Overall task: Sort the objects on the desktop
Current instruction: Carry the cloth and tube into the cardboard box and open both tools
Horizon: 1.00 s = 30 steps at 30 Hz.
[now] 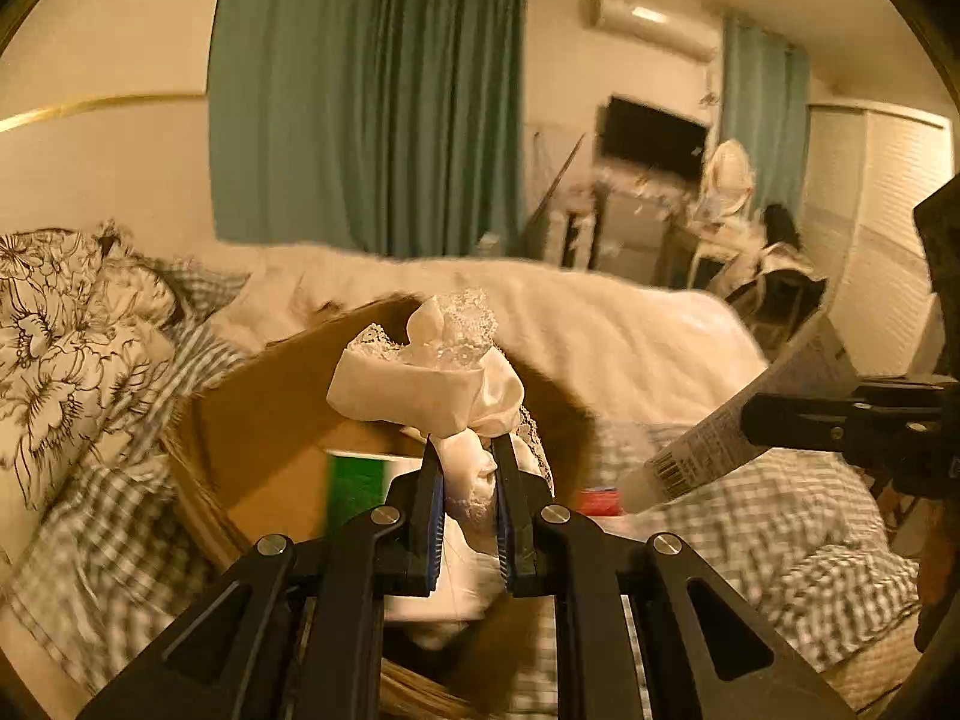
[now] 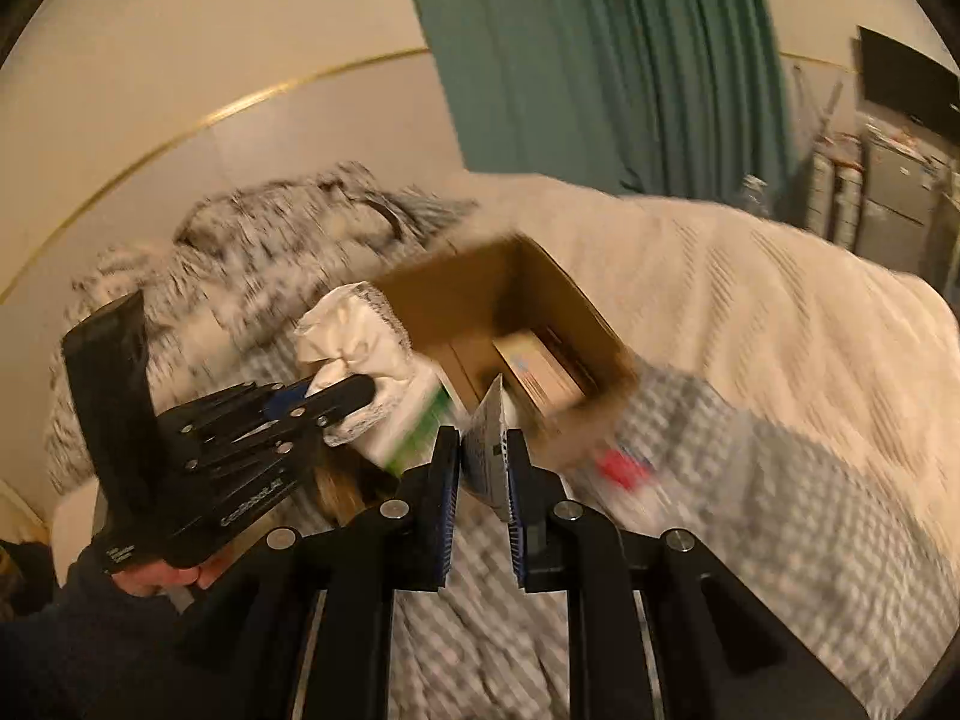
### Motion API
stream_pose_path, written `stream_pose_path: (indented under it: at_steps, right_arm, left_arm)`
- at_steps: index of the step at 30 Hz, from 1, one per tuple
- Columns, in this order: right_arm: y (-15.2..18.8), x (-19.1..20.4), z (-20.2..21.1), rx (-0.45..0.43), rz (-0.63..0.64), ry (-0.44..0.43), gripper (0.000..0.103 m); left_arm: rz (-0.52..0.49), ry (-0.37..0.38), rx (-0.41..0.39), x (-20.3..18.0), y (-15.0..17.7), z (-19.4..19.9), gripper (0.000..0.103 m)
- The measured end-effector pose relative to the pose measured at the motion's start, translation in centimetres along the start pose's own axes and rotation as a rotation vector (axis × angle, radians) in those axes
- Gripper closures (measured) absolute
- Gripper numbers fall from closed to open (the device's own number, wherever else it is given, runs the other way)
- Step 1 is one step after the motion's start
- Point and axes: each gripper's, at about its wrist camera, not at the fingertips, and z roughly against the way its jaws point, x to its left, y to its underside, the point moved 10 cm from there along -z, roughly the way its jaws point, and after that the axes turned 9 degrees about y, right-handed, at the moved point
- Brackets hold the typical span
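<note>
My left gripper (image 1: 468, 450) is shut on a white fabric piece with lace trim (image 1: 420, 384), held up over an open cardboard box (image 1: 270, 420). The right gripper (image 1: 750, 420) comes in from the right, clamped on a white tube with a barcode (image 1: 708, 444). In the right wrist view, my right gripper (image 2: 482, 434) is shut on the tube's flat crimped end (image 2: 489, 468). The box (image 2: 480, 282) lies just beyond it. To the left, a hand holds the left gripper (image 2: 360, 387) with the white fabric (image 2: 354, 330). A green-and-white package (image 2: 420, 420) shows at the box.
Everything rests on a bed with a checked sheet (image 1: 750, 510) and a white quilt (image 2: 750, 300). Floral pillows (image 1: 54, 360) lie at the left. A small red item (image 2: 624, 468) lies on the sheet beside the box. Teal curtains (image 1: 360, 102) and a cluttered desk (image 1: 648, 222) stand beyond.
</note>
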Motion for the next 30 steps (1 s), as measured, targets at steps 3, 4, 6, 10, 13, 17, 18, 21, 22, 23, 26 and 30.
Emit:
stream_pose_path:
  at_steps: [3,4,6,10,13,17,18,21,22,23,26,30]
  right_arm:
    - [-0.8,1.0,-5.0,0.058,0.037,0.010,0.089]
    - [-0.5,1.3,-6.8,0.086,0.044,0.006,0.089]
    - [0.5,1.9,-10.4,0.135,0.058,0.000,0.089]
    - [1.6,2.4,-15.2,0.155,0.081,0.042,0.088]
    - [1.2,2.5,-16.1,0.133,0.127,0.084,0.049]
    - [-0.1,1.9,-14.2,0.043,0.140,0.111,0.048]
    - [-0.4,1.6,-13.3,0.027,0.126,0.117,0.048]
    - [-0.9,0.6,-10.1,-0.006,0.090,0.125,0.048]
    - [-0.8,0.2,-9.0,-0.010,0.074,0.128,0.048]
    - [-0.2,-0.3,-7.5,0.000,0.058,0.135,0.048]
    - [1.5,-1.6,-4.0,0.009,0.047,0.161,0.048]
    - [5.0,-4.9,0.4,0.028,0.032,0.231,0.048]
  left_arm:
    - [0.013,-0.084,0.043,4.3,0.8,-2.9,0.089]
    - [0.018,-0.096,0.068,5.4,1.4,-3.9,0.089]
    - [0.039,-0.102,0.070,6.9,1.5,-5.4,0.089]
    - [0.036,-0.138,0.055,7.6,1.1,-6.2,0.073]
    - [0.003,-0.193,0.006,7.6,0.2,-4.8,0.011]
    - [0.018,-0.250,-0.056,7.8,-0.8,-2.6,0.000]
    - [0.029,-0.251,-0.052,7.8,-0.8,-2.3,0.000]
    - [0.062,-0.225,-0.060,7.0,-0.7,-1.0,0.000]
    - [0.065,-0.217,-0.060,6.3,-0.4,-0.6,0.000]
    - [0.064,-0.213,-0.052,5.7,0.0,-0.5,0.000]
    - [0.046,-0.199,0.008,3.7,2.0,-0.5,0.000]
    - [0.024,-0.144,0.082,-0.9,6.0,-0.1,0.000]
